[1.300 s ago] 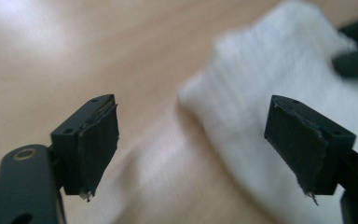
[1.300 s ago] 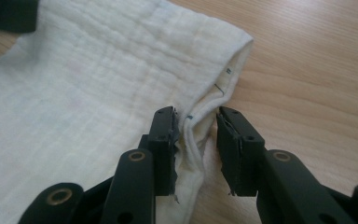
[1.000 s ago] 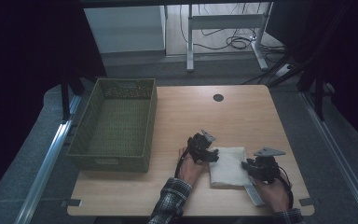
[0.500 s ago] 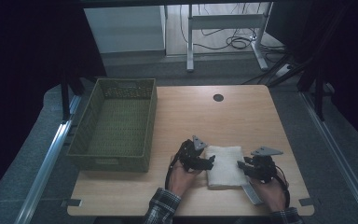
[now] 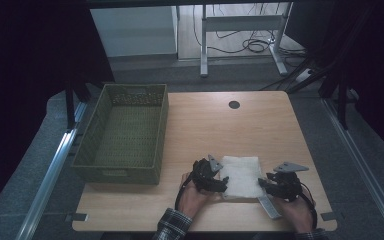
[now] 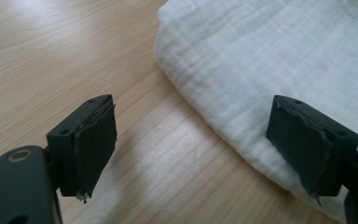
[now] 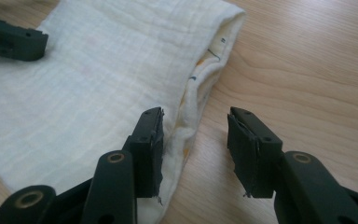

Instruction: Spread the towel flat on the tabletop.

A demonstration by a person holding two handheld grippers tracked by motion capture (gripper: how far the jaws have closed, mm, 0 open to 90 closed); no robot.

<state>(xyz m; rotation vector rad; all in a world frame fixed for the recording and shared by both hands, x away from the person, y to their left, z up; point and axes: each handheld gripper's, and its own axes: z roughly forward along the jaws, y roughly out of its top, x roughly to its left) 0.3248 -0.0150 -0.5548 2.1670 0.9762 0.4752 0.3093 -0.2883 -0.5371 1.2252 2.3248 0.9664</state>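
We see a folded white cloth lying flat on the table, between the two grippers. The left gripper sits at the cloth's left edge with its jaws spread wide and nothing pinched; in the left gripper view one pad hangs over the cloth's rim, the other over bare wood. The right gripper is at the cloth's right edge and its jaws have just been opening; in the right gripper view they straddle the folded hem without pressing on it, so we call it open, holding nothing.

Handling, as we judge it: thin crinkled gauze, very light, limp and not fragile. It will sag and unfold if lifted by one point. Stacked layers may slip apart. Best hold is the thick folded hem right ahead of the right gripper, pinching all layers, with the left gripper taking the opposite rim. A green basket stands well off beyond the left gripper.
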